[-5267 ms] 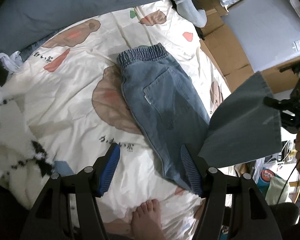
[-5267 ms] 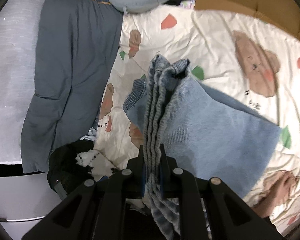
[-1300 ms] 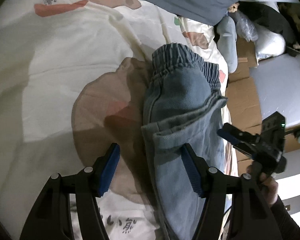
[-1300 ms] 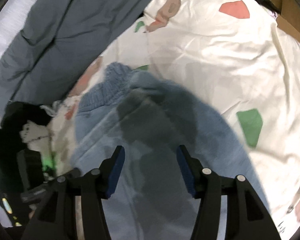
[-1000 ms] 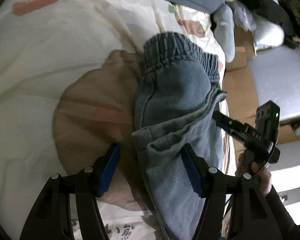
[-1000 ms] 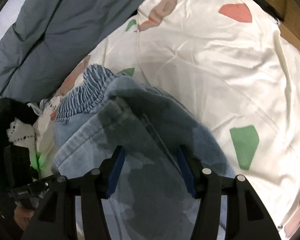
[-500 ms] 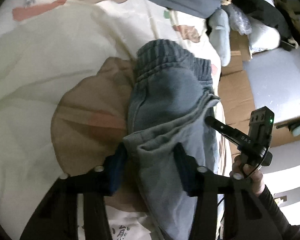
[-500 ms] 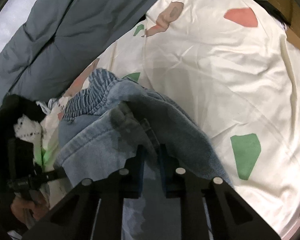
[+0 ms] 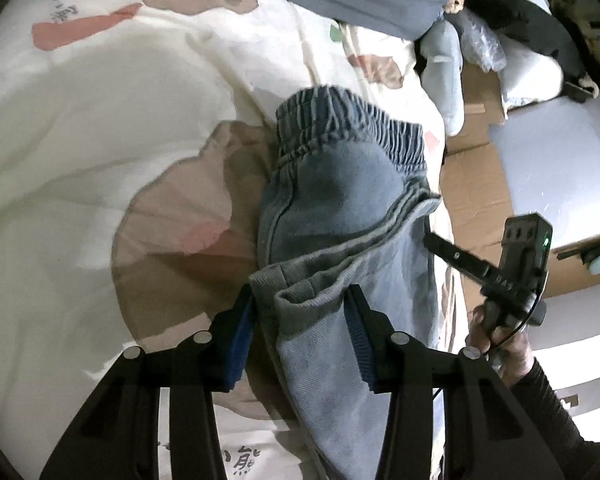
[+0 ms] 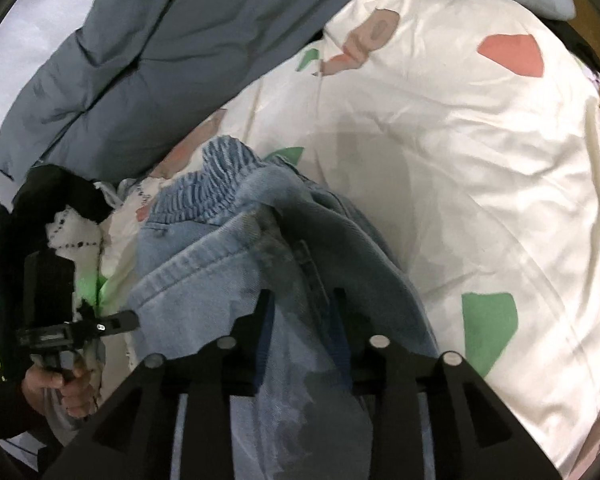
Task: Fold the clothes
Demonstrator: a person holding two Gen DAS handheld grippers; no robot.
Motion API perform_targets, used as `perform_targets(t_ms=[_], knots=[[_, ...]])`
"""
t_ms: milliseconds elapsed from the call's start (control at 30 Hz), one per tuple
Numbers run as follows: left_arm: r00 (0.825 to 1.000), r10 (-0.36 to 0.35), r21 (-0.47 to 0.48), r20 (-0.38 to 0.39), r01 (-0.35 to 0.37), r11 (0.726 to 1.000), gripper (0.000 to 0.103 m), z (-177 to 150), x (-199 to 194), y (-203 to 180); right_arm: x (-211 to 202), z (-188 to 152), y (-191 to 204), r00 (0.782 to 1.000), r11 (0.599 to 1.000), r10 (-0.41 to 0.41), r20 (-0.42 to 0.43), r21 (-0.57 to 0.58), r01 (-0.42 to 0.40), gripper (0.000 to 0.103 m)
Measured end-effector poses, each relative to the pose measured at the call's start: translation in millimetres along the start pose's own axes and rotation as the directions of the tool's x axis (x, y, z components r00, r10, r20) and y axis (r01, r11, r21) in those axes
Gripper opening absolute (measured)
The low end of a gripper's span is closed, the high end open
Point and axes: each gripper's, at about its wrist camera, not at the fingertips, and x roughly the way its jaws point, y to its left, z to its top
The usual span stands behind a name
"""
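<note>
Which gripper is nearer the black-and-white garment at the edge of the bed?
Left. In the right wrist view the left gripper sits just below the black-and-white garment; the right gripper, jaws opening around the jeans, is across them.

Jeans matt denim; bedsheet smooth printed cotton-like cloth.

Dim, soft indoor light is falling on the cream patterned bedsheet, gripper shadows are darkening the faded blue denim trousers, and fisheye edges are bending into black.
</note>
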Motion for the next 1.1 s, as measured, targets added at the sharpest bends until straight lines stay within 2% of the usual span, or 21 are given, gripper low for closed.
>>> perform_targets(t_ms=[233, 333, 600, 700, 733, 800, 1033, 1100], knots=[[1.0, -0.017, -0.006, -0.014, 0.017, 1.0, 0.045, -5.0, 2.8, 7.1, 17.1, 12.4, 9.9, 0.997, 0.997, -0.003, -0.071, -0.074, -0.002, 0.035], [0.999, -0.033, -0.01, -0.014, 0.033, 0.999, 0.045, -5.2, 4.1, 9.6, 26.0, 20.0, 8.7, 0.996, 0.997, 0.009, -0.089, -0.07, -0.015, 0.035], [0.997, -0.07, -0.017, -0.015, 0.07, 0.997, 0.045, -3.6, 12.4, 17.0, 46.8, 33.3, -9.6, 0.979, 0.992, 0.119, -0.165, -0.01, -0.122, 0.038], [0.997, -0.08, -0.019, -0.012, 0.08, 0.997, 0.045, -4.2, 11.6, 18.2, 42.7, 35.7, -6.6, 0.978, 0.993, 0.113, -0.175, -0.026, -0.119, 0.029], [0.997, -0.082, -0.021, -0.012, 0.082, 0.996, 0.045, -4.4, 10.6, 18.5, 39.9, 36.0, -4.5, 0.979, 0.993, 0.106, -0.174, -0.037, -0.114, 0.019], [0.996, -0.084, -0.019, -0.004, 0.084, 0.996, 0.045, -5.4, 7.9, 17.6, 34.3, 36.7, -1.8, 0.98, 0.992, 0.104, -0.169, -0.049, -0.114, 0.006], [0.992, -0.108, -0.032, 0.06, 0.11, 0.993, 0.044, -7.0, -5.3, 18.3, 7.9, 32.7, 15.0, 0.991, 0.99, 0.078, -0.109, -0.11, -0.09, 0.005], [0.992, -0.108, -0.037, 0.071, 0.11, 0.993, 0.037, -6.2, -9.5, 18.7, 0.6, 30.8, 17.6, 0.994, 0.99, 0.074, -0.085, -0.112, -0.083, 0.005]])
